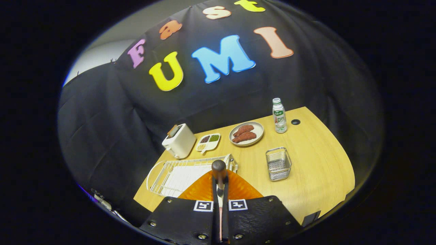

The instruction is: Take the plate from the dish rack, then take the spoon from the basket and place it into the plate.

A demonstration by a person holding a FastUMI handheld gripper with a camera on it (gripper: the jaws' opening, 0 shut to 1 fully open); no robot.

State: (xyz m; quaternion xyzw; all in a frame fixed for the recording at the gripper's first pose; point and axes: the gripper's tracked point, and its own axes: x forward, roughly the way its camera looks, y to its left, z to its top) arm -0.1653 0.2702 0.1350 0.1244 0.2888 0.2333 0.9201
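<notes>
My gripper (pixel 220 204) is shut on a spoon (pixel 219 169), whose brown rounded end sticks out ahead of the fingertips. Directly under the fingers and the spoon lies an orange ribbed plate (pixel 201 189) on the wooden table, beside the near side of the white wire dish rack (pixel 170 175). The rack holds no dishes that I can see. To the right of the fingers, further out, stands the small metal wire basket (pixel 278 164); nothing shows inside it.
Beyond the rack stand a white toaster (pixel 179 140) and a small sectioned dish (pixel 208 142). A grey plate with brown meat pieces (pixel 246 133) and a white bottle (pixel 279 115) sit near the table's far edge (pixel 238 120).
</notes>
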